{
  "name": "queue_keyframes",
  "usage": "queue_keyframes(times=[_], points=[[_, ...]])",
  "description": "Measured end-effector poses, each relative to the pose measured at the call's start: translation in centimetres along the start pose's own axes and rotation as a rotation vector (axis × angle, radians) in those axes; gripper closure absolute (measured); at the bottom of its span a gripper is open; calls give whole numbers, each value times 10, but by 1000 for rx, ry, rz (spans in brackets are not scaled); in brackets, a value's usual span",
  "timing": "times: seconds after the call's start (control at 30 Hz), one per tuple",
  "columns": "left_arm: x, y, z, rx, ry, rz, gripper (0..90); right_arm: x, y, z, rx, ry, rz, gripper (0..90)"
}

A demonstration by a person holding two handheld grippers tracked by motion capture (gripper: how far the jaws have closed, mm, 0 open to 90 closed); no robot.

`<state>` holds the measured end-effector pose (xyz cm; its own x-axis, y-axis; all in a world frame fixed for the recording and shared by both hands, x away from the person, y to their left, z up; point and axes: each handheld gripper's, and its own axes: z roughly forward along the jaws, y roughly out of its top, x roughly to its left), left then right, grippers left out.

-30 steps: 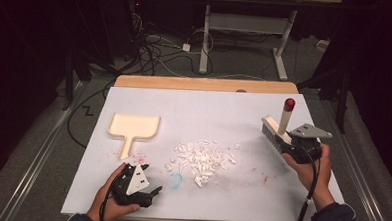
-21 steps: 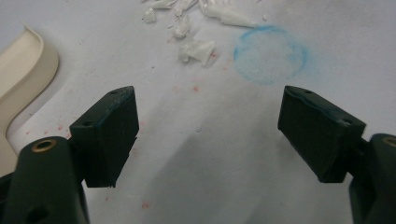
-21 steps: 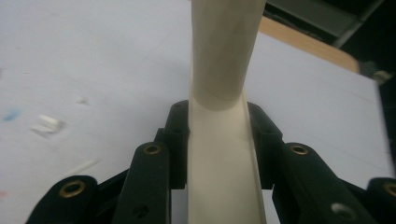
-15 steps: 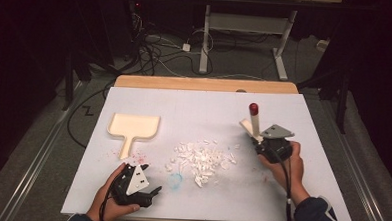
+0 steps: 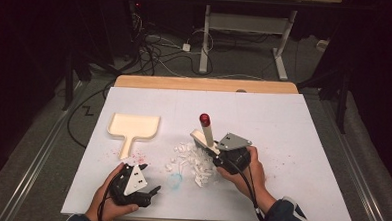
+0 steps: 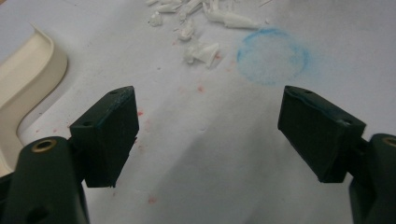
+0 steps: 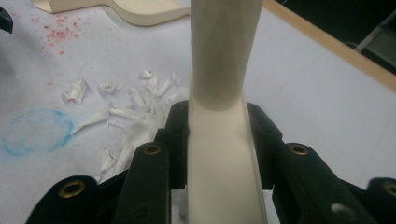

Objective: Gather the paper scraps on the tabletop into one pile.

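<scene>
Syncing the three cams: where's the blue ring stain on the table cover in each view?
High view: blue ring stain, low centre, between the left gripper and the white scraps.
Left gripper view: upper right of centre, ahead of the open jaws.
Right gripper view: left edge, mid-height, left of the brush handle that the jaws clamp.
Shared landmark: the white scraps beside the stain.

Cream brush [image 5: 206, 136] with red-tipped handle, tilted, bristles in the white scrap pile [image 5: 191, 162] mid-table. Cream dustpan [image 5: 132, 128] flat to its left, apart.
</scene>
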<state>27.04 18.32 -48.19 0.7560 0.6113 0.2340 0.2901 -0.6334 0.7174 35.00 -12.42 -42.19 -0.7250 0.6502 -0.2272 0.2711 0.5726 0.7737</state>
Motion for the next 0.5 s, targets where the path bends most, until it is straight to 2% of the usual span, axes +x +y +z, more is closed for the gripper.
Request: queue_keyframes(times=[0.07, 0.13, 0.2, 0.23, 0.3, 0.33, 0.37, 0.4, 0.43, 0.47, 0.5], points=[[0, 0, -1, -4, 0, 0, 192, -1, 2, -4, -12, -21, -16, 680], [1, -1, -1, -1, 2, -2, 191, -9, 5, -15, -56, -2, 9, 680], [2, -1, -1, -2, 7, -7, 191, -11, 6, -20, -67, 1, 18, 680], [2, -1, -2, -3, 11, -6, 191, -12, 10, -29, -106, 10, 24, 680], [4, -1, -5, -8, 18, -19, 189, -12, 12, -33, -122, 21, 26, 679], [5, -1, -8, -15, 28, -23, 189, -11, 14, -36, -137, 35, 28, 680], [7, -2, -11, -25, 37, -35, 186, -4, 18, -40, -161, 73, 36, 680], [9, -3, -14, -34, 50, -47, 186, -4, 18, -40, -161, 73, 36, 680], [12, -4, -18, -45, 72, -61, 184, 0, 19, -41, -169, 97, 43, 680], [14, -5, -22, -61, 88, -80, 183, 13, 22, -40, -180, 150, 55, 680], [16, -6, -26, -73, 106, -93, 183, 13, 22, -40, -180, 150, 55, 680]])
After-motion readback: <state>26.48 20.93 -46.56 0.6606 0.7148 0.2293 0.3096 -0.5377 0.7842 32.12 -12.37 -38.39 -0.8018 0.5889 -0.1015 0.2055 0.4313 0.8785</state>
